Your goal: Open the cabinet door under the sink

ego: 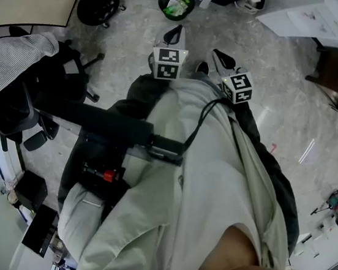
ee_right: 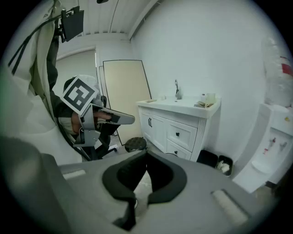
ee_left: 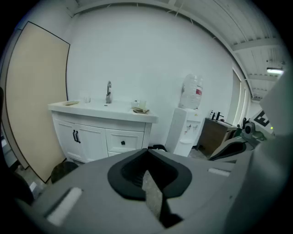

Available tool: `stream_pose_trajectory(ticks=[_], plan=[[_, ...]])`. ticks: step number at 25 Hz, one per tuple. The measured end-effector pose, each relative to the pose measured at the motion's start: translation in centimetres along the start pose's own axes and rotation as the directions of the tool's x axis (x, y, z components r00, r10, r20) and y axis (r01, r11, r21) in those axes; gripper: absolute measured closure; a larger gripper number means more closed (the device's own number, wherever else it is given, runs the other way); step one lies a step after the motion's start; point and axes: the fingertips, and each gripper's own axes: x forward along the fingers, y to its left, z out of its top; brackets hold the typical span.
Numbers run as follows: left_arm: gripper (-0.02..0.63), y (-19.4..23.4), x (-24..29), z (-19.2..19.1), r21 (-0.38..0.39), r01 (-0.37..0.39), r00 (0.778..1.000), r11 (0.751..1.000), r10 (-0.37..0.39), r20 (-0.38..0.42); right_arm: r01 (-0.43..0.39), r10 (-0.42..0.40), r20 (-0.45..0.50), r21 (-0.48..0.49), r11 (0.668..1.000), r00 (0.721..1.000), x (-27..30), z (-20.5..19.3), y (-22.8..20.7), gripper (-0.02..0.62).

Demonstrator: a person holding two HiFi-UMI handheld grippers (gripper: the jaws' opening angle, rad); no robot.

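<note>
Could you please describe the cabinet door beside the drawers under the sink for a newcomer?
Find the white vanity against the white wall, topped by a faucet. Its right-hand door sits beside the drawers, with an upright black bar handle, whereas the drawers have round knobs.

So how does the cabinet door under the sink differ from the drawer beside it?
The cabinet door is tall and narrow; the drawer is short and wide. The cabinet door has an upright black bar handle, the drawer a small black knob. Both are white, panelled and shut.
</note>
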Motion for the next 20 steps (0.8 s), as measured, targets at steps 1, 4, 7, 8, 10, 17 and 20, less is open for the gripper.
stream_pose_trajectory(ticks=[1,4,7,8,10,17,20], plan=[[0.6,0.02,0.0,0.01,0.0,0.0,1.0,1.0,0.0,0.0,-0.002,0.002,-0.001,0.003,1.0,1.0,0.0,0.0,0.03,0.594],[0.6,0.07,0.02,0.05,0.0,-0.002,1.0,1.0,0.002,0.001,-0.013,0.013,-0.009,0.006,1.0,1.0,0.07,-0.5,0.08,0.594],[0.6,0.06,0.06,0.0,-0.001,-0.001,1.0,1.0,0.001,0.0,-0.018,0.018,-0.009,0.014,1.0,1.0,0.11,-0.85,-0.01,0.594],[0.6,0.05,0.09,-0.01,-0.001,-0.001,1.0,1.0,0.001,0.0,-0.019,0.019,-0.008,0.019,1.0,1.0,0.11,-0.84,-0.04,0.594],[0.6,0.08,0.13,-0.02,-0.001,-0.001,1.0,1.0,0.001,-0.001,-0.021,0.021,-0.007,0.027,0.999,1.0,0.15,-0.81,-0.05,0.594],[0.6,0.14,0.3,-0.06,-0.001,0.001,1.0,1.0,-0.001,-0.002,-0.019,0.019,-0.007,0.042,0.999,1.0,0.23,-0.88,-0.17,0.594],[0.6,0.24,0.28,0.0,0.003,0.002,1.0,1.0,-0.002,0.002,0.003,-0.003,0.018,0.04,0.999,1.0,0.11,-0.45,-0.47,0.594]])
